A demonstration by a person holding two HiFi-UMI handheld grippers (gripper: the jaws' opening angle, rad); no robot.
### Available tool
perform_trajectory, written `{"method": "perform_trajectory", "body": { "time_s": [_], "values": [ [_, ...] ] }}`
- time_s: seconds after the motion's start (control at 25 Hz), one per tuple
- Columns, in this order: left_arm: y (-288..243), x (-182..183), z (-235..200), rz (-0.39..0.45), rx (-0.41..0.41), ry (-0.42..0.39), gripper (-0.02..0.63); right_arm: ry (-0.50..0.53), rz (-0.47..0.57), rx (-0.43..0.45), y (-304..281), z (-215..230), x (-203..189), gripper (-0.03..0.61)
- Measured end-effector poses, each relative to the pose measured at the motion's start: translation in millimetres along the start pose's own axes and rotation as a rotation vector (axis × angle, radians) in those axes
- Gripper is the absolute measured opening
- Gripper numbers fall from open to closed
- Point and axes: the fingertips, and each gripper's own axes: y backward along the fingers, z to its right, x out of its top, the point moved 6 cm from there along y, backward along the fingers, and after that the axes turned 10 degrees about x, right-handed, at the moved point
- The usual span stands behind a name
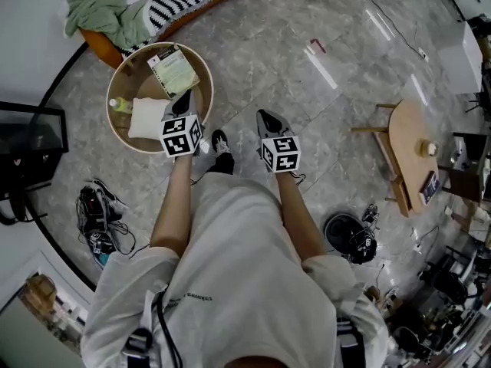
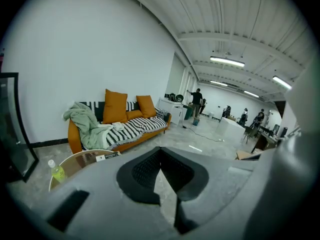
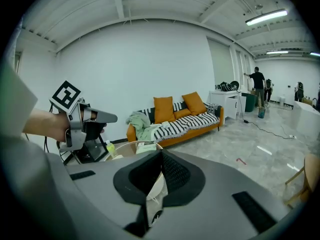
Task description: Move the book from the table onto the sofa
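On the round tan table (image 1: 201,79), the pale green book (image 1: 173,71) lies toward the orange sofa with striped throw (image 1: 192,2). I hold left gripper (image 1: 184,102) and right gripper (image 1: 268,119) clenched and empty, presumably until the book is within reach.

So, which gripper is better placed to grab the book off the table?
Left, probably. The left gripper is over the table, beside the book; the right gripper hangs over floor, farther off.

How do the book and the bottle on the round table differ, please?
The book lies flat; the bottle stands upright. The book is broad and pale green with a white patch; the bottle is slim, yellow-green and white-capped. Both rest on the round table.
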Motion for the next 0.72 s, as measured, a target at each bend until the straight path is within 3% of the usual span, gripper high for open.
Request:
{"method": "perform_trajectory", "body": {
  "time_s": [0.16,0.36,0.72],
  "values": [
    [-44,14,-8,-0.011,0.008,-0.024,0.008,-0.026,0.010,-0.016,-35,27,14,0.006],
    [-84,52,-36,0.049,0.054,-0.002,0.008,-0.009,-0.004,0.018,-87,47,37,0.006],
    [-125,63,-65,0.037,0.110,0.029,0.008,0.024,0.009,0.050,-145,83,86,0.006]
  ]
}}
